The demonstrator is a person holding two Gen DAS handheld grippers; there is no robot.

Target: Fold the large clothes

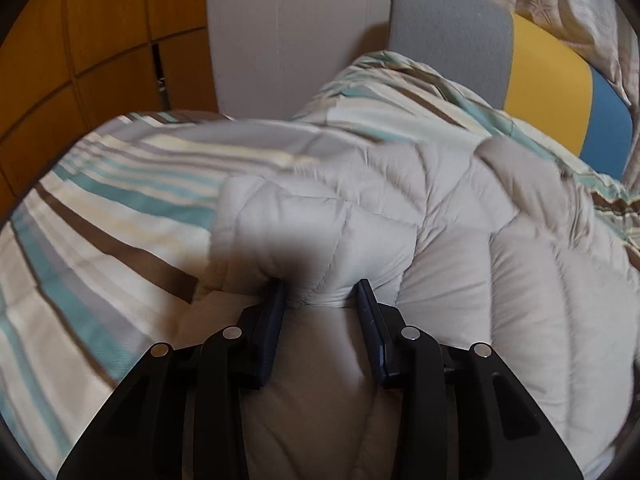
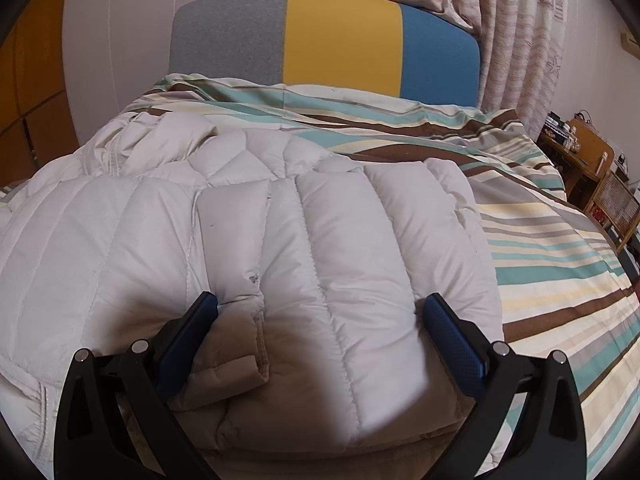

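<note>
Two grippers work a pale quilted jacket [image 2: 280, 248] spread on the striped bedspread [image 2: 560, 240]. Lower centre of the left view, the left gripper [image 1: 320, 294] pinches a bunched jacket fold. The right gripper [image 2: 320, 312] stands wide apart over the jacket, low in its frame.

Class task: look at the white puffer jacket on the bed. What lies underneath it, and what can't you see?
Under the puffer jacket lies the striped duvet, showing around its edges. The part of the duvet directly beneath the jacket is covered, so anything lying there cannot be seen.
</note>
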